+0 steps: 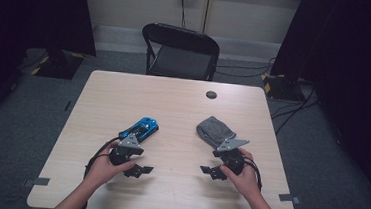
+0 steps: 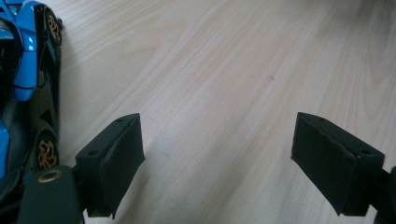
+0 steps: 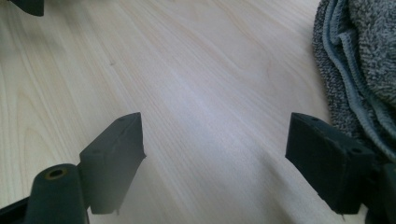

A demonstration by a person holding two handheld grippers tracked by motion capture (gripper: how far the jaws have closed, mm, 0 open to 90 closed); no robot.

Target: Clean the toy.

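A blue toy car [image 1: 141, 127] lies on the wooden table [image 1: 173, 103], left of centre; its blue body and gold wheels run along the left edge of the left gripper view [image 2: 28, 93]. A folded grey towel [image 1: 213, 130] lies right of centre and shows at the right edge of the right gripper view [image 3: 359, 70]. My left gripper [image 1: 138, 170] rests near the table's front, just in front of the car, jaws wide open over bare wood [image 2: 217, 158]. My right gripper [image 1: 213, 171] sits in front of the towel, also open with nothing between its jaws [image 3: 212, 158].
A black folding chair [image 1: 180, 51] stands behind the table. A small dark round disc [image 1: 211, 94] lies near the table's far edge. Tape marks [image 1: 289, 197] sit at the front corners. Cables trail on the carpet at the right.
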